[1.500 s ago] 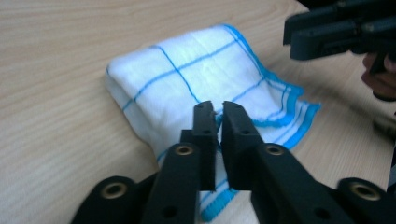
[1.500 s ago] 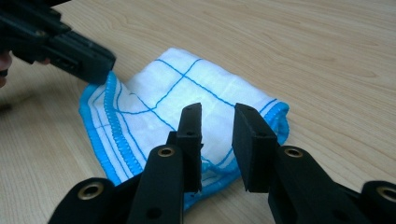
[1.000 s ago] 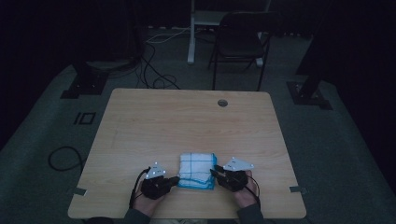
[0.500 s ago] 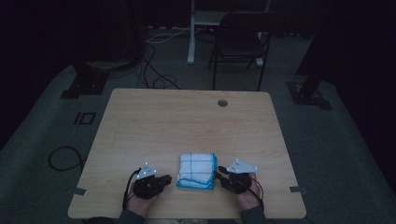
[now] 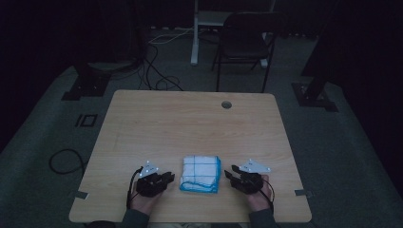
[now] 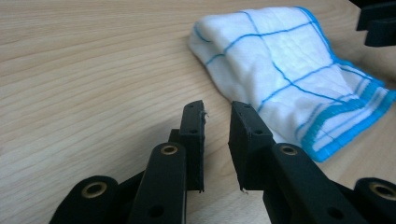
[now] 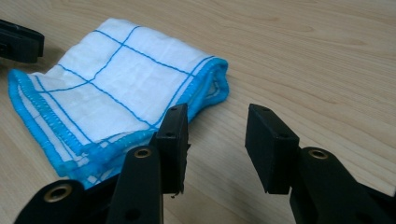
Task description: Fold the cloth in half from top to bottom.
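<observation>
A folded white cloth (image 5: 201, 173) with thin blue check lines and a blue hem lies flat near the table's front edge. My left gripper (image 5: 169, 178) rests on the wood just left of it, and my right gripper (image 5: 230, 173) just right of it. Both point at the cloth without touching it. In the left gripper view the left gripper (image 6: 217, 109) stands a little open over bare wood, with the cloth (image 6: 285, 65) ahead to the right. In the right gripper view the right gripper (image 7: 217, 112) is wider open, with the cloth (image 7: 107, 84) ahead to the left. Both pairs of jaws have just been opening with nothing between them.
The wooden table (image 5: 190, 123) has a round cable hole (image 5: 226, 104) near its far edge. A dark chair (image 5: 244, 45) and a white post stand beyond it. Cables (image 5: 157, 71) lie on the floor at the far left.
A second ago both grippers were against the cloth's left and right sides. They have since drawn outward off it, and the cloth lies still between them.
</observation>
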### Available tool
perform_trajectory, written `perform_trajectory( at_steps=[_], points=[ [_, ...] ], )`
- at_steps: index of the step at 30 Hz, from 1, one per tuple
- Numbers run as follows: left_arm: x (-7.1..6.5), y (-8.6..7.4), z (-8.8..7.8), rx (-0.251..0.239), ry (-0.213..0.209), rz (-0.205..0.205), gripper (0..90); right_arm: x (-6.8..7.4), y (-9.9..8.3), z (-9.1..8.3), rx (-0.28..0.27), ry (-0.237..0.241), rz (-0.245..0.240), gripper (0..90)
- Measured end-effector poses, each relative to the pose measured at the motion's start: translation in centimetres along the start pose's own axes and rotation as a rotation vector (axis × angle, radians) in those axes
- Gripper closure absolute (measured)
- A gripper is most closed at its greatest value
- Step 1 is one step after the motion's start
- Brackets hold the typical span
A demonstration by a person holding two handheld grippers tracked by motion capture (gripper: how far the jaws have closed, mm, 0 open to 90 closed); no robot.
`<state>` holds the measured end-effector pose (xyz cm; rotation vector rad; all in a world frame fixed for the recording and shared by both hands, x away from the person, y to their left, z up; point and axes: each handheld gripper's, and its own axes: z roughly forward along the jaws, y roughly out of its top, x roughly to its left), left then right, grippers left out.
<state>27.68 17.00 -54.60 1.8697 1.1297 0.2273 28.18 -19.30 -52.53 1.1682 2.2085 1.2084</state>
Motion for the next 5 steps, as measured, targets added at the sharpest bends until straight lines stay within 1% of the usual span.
perform_trajectory(
  at_steps=[5],
  points=[
    [0.05, -0.01, -0.02, -0.004, -0.001, -0.005, 74.5, -0.5, -0.03, -0.03, 0.007, -0.016, 0.02, 58.5]
  ],
)
